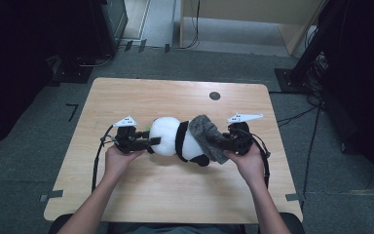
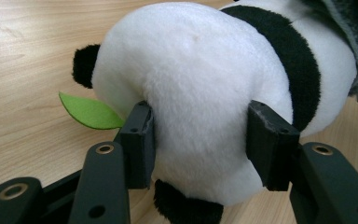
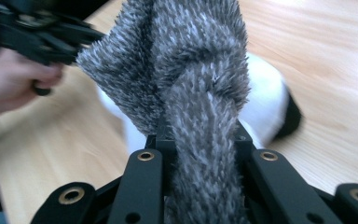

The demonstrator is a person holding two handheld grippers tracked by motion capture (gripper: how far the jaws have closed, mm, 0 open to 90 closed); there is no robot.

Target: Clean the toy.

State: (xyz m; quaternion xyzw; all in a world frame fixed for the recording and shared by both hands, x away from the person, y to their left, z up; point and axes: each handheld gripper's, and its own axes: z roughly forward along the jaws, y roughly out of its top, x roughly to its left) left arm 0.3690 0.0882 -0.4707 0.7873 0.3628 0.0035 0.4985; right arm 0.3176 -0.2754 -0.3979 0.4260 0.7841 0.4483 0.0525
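While the plush panda [image 1: 175, 138] lies near the middle of the bench [image 1: 141, 195], I see its long axis running between the left and right edges, rounded white end leftward. It is soft, furry, black-banded, with a green felt leaf [image 2: 89, 112]. My left hand-held gripper [image 1: 148, 142] is half open, pads pressing into the white plush. My right hand-held gripper [image 1: 224, 145] is clamped tight on a shaggy grey cloth [image 1: 208, 136] draped over the panda's right end.
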